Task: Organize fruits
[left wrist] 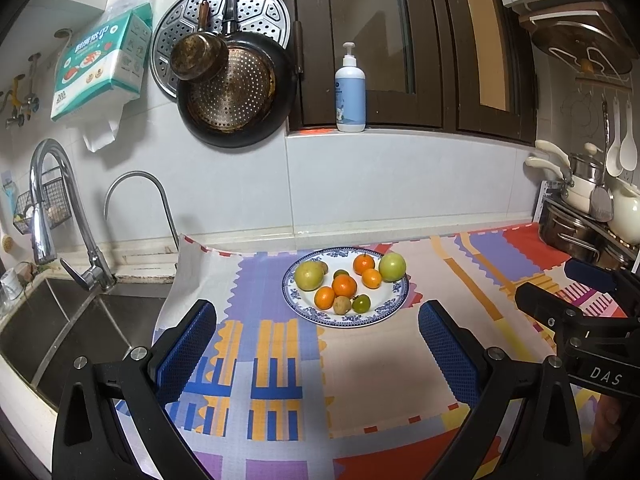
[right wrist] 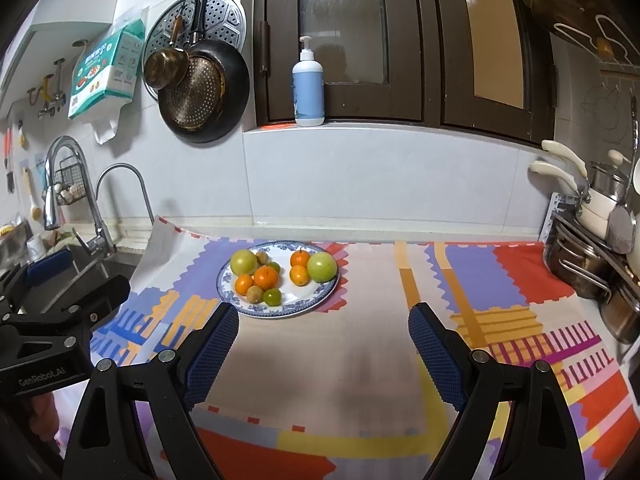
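Note:
A blue-and-white plate (left wrist: 394, 307) (right wrist: 320, 294) sits on the patterned mat and holds several fruits: oranges (left wrist: 344, 285) (right wrist: 266, 277), two large green fruits (left wrist: 392, 266) (right wrist: 321, 267), a small green one (left wrist: 361, 303) (right wrist: 272, 297) and small brownish ones (left wrist: 342, 305) (right wrist: 254, 293). My left gripper (left wrist: 318, 320) is open and empty, just in front of the plate. My right gripper (right wrist: 323, 326) is open and empty, in front of the plate and to its right. Each gripper shows at the edge of the other's view, the right (left wrist: 576, 304) and the left (right wrist: 76, 292).
A steel sink (left wrist: 80, 328) with two faucets (left wrist: 48, 208) lies left of the mat. Pots and pans (left wrist: 588, 220) (right wrist: 592, 248) stand at the right edge. A pump bottle (left wrist: 350, 90) (right wrist: 308, 84) stands on the window sill. Pans (left wrist: 236, 92) hang on the wall.

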